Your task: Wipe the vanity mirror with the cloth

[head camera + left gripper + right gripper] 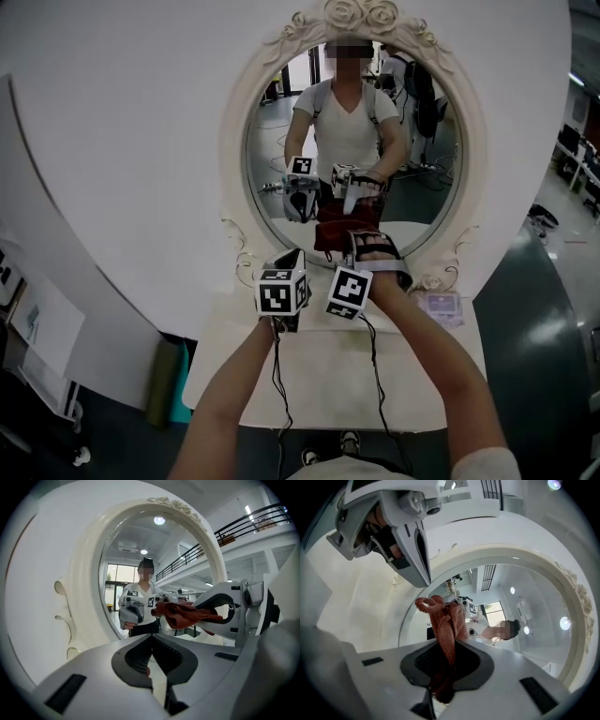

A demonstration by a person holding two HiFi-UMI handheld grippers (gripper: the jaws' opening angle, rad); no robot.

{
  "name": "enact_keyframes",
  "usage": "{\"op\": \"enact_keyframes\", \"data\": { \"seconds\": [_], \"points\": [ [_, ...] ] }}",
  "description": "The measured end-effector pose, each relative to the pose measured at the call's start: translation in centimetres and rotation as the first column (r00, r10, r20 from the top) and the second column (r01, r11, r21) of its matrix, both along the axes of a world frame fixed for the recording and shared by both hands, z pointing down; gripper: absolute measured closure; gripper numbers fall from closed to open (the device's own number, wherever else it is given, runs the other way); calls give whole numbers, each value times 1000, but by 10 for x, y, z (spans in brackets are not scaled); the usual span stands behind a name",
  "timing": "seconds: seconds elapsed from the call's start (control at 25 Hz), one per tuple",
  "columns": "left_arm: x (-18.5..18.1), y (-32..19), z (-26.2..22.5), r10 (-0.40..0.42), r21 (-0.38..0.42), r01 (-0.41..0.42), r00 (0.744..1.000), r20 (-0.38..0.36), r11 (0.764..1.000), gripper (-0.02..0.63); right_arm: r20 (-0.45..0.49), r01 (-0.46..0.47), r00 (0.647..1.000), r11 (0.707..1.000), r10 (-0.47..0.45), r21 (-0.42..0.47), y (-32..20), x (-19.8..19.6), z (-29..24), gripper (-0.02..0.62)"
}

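An oval vanity mirror (309, 131) in a cream carved frame (234, 159) stands upright on a white table (319, 384). My right gripper (364, 247) is shut on a rust-red cloth (336, 234), which bunches against the lower part of the glass. In the right gripper view the cloth (443, 620) sticks up from between the jaws of the right gripper (447, 660). Just to its left, my left gripper (292, 261) is near the frame's bottom edge, shut with nothing in it. From the left gripper (152, 660), the cloth (187, 615) hangs from the right gripper (225, 609).
A small lilac packet (441, 306) lies on the table at the right, by the frame's foot. A white curved panel (112, 141) rises behind the mirror. Papers (37, 328) sit at the lower left, and dark floor (534, 309) shows to the right.
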State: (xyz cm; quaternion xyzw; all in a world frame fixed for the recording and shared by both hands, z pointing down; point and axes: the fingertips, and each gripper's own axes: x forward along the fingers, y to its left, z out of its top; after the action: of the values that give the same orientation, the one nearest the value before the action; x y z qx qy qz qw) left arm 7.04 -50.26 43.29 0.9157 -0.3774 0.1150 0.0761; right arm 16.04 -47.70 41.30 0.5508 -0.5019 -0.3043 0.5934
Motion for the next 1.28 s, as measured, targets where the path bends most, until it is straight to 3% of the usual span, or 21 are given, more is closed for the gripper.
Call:
{"op": "enact_keyframes", "data": {
  "seconds": [0.4,0.68,0.96,1.12,1.28],
  "points": [
    [-16,19,88,-44,-98,47,998,34,994,595,127,-24,991,987,44,-158,8,9,118,531],
    [-16,24,110,-52,-124,59,997,60,991,595,134,-6,990,979,34,-204,11,6,141,531],
    [-9,16,55,-60,-45,61,998,11,997,595,92,21,996,991,-9,-133,17,5,89,531],
    [6,2,-15,-76,38,78,996,-54,996,595,11,12,1000,999,-12,-39,17,22,21,531],
    [27,-2,-98,-51,126,64,993,-104,990,595,-13,-1,1000,995,3,103,20,40,-72,531]
  ]
}}
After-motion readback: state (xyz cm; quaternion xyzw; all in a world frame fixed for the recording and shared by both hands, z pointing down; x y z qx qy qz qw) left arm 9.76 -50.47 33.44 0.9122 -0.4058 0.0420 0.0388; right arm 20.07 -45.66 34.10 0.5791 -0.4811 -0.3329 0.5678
